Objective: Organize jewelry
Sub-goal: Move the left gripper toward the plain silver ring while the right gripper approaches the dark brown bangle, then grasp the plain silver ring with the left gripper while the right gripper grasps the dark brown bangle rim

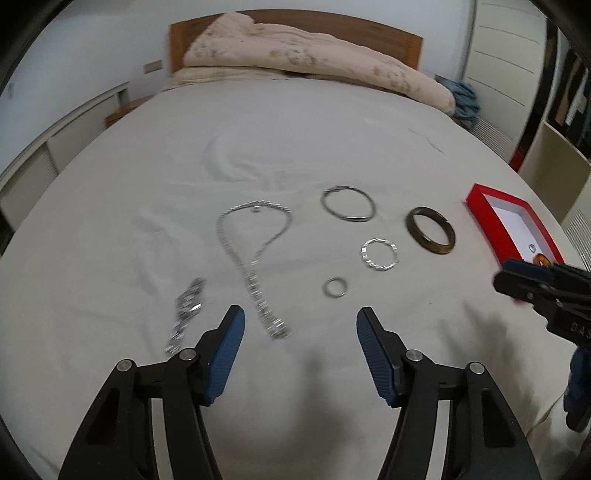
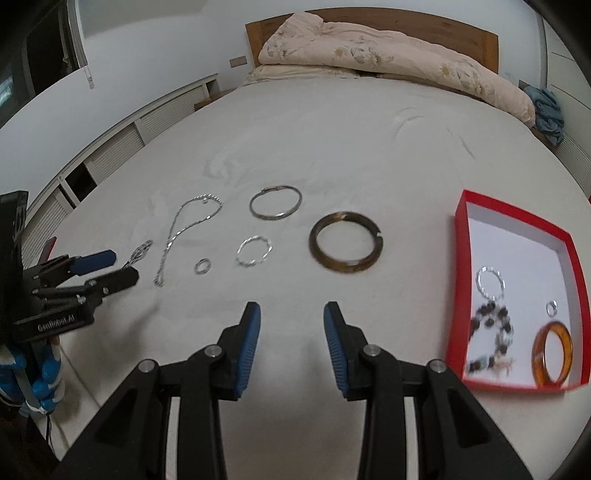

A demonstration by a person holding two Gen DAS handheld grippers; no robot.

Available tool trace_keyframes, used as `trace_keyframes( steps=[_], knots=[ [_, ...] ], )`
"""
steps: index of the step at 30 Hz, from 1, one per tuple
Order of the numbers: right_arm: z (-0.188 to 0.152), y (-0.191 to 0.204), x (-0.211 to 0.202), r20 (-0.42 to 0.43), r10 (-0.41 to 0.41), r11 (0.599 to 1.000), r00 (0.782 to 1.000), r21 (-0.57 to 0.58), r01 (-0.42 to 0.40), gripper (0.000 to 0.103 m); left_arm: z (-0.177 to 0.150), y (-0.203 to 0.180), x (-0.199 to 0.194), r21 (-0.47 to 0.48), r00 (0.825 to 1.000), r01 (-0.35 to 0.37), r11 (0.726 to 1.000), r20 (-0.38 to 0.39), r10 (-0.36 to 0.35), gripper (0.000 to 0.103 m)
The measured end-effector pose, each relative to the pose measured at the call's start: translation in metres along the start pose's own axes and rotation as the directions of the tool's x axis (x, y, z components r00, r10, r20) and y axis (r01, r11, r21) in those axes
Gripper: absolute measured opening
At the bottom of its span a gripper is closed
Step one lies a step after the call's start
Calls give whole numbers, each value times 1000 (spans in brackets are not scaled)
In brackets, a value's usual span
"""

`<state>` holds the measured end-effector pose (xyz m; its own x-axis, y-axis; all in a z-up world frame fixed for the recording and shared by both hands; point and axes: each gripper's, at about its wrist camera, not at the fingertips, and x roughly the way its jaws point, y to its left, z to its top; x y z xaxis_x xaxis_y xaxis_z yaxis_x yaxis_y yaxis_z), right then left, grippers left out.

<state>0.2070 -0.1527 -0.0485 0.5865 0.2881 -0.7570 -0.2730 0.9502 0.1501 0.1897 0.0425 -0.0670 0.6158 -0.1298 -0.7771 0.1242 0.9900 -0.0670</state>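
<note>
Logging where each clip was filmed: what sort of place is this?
Most likely a bedroom. The jewelry lies on a bed's pale sheet, with a wooden headboard and a folded floral quilt at the far end, and low cabinets along the wall.

Six loose jewelry pieces (image 2: 346, 242), one red box (image 2: 515, 218)

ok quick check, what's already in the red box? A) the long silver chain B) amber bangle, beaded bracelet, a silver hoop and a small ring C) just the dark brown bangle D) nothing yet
B. The right wrist view shows the red box holding the amber bangle, the beaded bracelet, a silver hoop and a small ring; the dark brown bangle and the long silver chain lie outside it on the bed sheet.
</note>
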Motion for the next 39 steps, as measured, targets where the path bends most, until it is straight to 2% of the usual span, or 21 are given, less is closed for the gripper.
trace_keyframes(
  steps=[6,13,21,28,31,33,35,39],
  knots=[
    [20,-8,25,-17,10,999,1000,-34,-11,34,14,-17,33,50,998,47,998,-42,-45,54],
    [32,-16,47,-38,27,998,999,-47,-29,34,17,-13,65,31,993,64,997,-106,-60,37],
    [43,-15,76,-89,42,995,995,-82,-49,34,13,-9,67,47,993,62,997,-101,-57,32],
    [53,-14,103,-140,12,992,990,-126,-30,32,9,-11,70,36,993,79,996,-89,-76,29],
    [53,-16,116,-177,10,991,984,-133,-34,23,8,-8,69,22,992,90,996,-85,-88,25],
    [53,-16,122,-190,13,989,982,-143,-41,12,7,-5,69,17,992,94,995,-84,-92,21],
    [53,-15,124,-195,21,987,981,-152,-52,8,8,-6,70,14,992,96,995,-83,-94,20],
    [51,-15,120,-182,27,987,983,-152,-55,8,9,-7,69,20,992,97,995,-83,-95,20]
  ],
)
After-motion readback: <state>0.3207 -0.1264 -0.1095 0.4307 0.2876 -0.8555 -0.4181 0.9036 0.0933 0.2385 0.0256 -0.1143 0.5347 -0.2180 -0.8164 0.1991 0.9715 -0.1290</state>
